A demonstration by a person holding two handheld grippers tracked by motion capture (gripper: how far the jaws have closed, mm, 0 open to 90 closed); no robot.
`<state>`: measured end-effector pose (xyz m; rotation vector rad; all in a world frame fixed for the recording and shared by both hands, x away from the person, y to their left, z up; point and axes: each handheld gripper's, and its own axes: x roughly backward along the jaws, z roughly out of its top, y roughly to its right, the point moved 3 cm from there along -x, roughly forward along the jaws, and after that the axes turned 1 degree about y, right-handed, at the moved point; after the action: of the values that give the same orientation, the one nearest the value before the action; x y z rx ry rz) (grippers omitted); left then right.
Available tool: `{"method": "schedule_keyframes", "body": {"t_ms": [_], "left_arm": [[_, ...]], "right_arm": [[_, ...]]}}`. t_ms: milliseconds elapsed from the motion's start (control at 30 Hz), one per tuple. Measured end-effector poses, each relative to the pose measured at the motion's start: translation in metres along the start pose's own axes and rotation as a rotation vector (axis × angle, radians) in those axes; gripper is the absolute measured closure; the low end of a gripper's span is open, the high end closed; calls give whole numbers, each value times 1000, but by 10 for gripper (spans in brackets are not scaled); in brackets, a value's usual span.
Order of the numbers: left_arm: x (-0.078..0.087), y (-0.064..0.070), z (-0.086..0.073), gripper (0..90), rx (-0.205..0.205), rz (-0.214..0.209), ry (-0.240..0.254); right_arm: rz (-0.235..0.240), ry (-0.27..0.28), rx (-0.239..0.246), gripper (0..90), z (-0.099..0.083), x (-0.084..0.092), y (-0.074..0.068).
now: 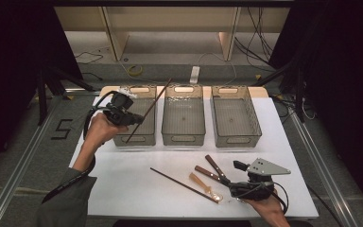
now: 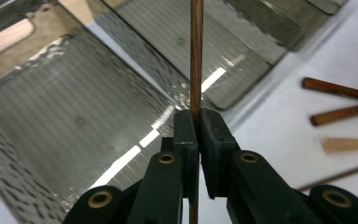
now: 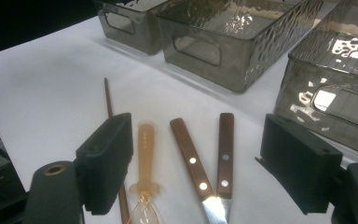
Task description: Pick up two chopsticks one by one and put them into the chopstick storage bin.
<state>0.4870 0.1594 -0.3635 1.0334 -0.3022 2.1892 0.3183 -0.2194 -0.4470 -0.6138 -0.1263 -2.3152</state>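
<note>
My left gripper (image 1: 139, 119) is shut on a thin brown chopstick (image 1: 152, 104), held slanted over the left grey bin (image 1: 134, 137). In the left gripper view the chopstick (image 2: 196, 56) stands pinched between the jaws (image 2: 198, 119) above that bin (image 2: 74, 107). My right gripper (image 1: 231, 174) rests open near the table's front right. Between its wide jaws (image 3: 200, 135) lie two wooden-handled knives (image 3: 191, 158) (image 3: 224, 149), with an amber spoon (image 3: 145, 154) and a second chopstick (image 3: 108, 100) beside them. Those knives (image 1: 209, 173), the spoon (image 1: 203, 183) and the chopstick (image 1: 179, 183) lie on the white table (image 1: 123, 179).
Three translucent grey bins stand in a row at the table's back: left, middle (image 1: 183, 118) and right (image 1: 234, 118). All three look bare inside. Beyond the table are wooden shelves and loose cables on the floor.
</note>
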Motion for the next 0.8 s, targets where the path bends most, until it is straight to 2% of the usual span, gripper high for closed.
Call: {"method": "schedule_keyframes", "body": {"t_ms": [167,233,367,800], "left_arm": [[-4,-22,3,847,55,19,3],[-2,-27,4,847,81,5,22],[2,-33,7,847,100,33,52],[-12,-68,-3,847,206,117,51]], "right_arm": [[1,1,0,261,0,0,0],[2,-5,-3,261,0,0,0],[3,-4,-3,261,0,0,0],[4,-3,-4,261,0,0,0]]}}
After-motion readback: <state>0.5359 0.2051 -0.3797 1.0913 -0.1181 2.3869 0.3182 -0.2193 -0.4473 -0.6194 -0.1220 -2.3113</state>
